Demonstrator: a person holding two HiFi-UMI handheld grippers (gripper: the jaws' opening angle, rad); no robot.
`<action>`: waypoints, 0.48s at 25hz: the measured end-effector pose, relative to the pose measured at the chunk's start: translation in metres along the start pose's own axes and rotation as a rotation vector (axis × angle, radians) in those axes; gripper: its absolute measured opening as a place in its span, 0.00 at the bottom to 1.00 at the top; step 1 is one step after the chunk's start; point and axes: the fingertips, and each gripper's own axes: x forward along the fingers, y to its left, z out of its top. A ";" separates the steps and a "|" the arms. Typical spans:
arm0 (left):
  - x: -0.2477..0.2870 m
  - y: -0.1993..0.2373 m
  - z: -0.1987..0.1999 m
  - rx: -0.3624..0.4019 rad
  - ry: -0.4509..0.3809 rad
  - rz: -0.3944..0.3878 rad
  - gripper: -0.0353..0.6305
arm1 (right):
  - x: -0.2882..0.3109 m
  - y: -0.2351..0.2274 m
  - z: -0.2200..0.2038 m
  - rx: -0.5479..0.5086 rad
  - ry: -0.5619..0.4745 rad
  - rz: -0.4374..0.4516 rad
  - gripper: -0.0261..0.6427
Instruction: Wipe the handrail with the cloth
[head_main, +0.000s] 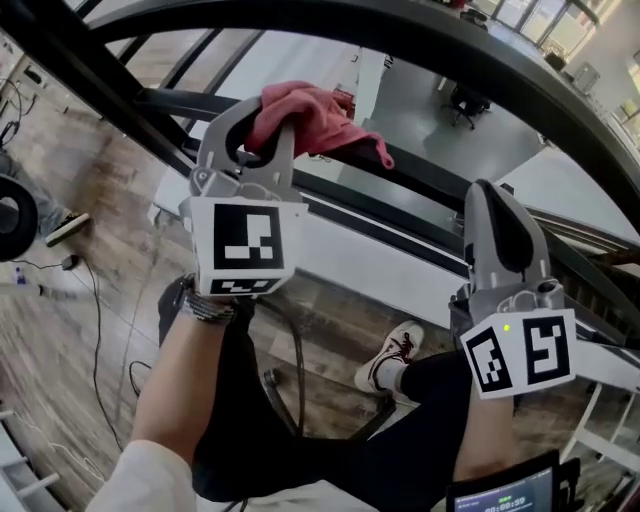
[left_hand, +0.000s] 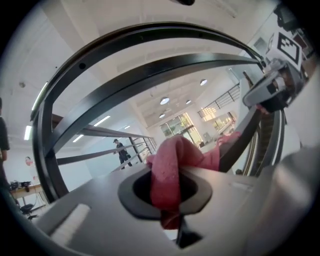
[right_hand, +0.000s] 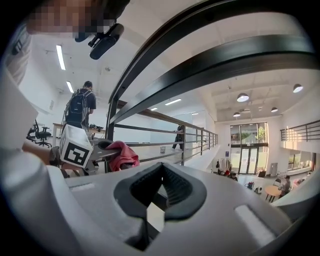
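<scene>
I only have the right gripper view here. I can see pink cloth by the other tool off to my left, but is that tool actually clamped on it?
Observer: Yes. The left gripper view shows the left tool shut on the cloth, which passes up between its jaws.
Operator: Is the cloth on the rail?
Observer: In the head view it looks draped over a dark rail bar just beyond that tool.
Operator: And where does my right tool sit?
Observer: The head view puts the right tool, shut and empty, with its tip near the same bar, to the right of the cloth and apart from it.
</scene>
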 end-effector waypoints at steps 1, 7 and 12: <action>0.000 0.000 -0.001 -0.001 0.007 0.000 0.09 | -0.001 0.001 0.003 0.003 -0.006 0.003 0.04; -0.002 -0.018 0.000 0.013 0.009 -0.016 0.09 | -0.006 0.010 0.016 -0.001 -0.038 0.006 0.04; -0.005 -0.043 0.013 0.064 -0.003 -0.034 0.09 | -0.013 0.001 0.018 0.001 -0.049 -0.033 0.04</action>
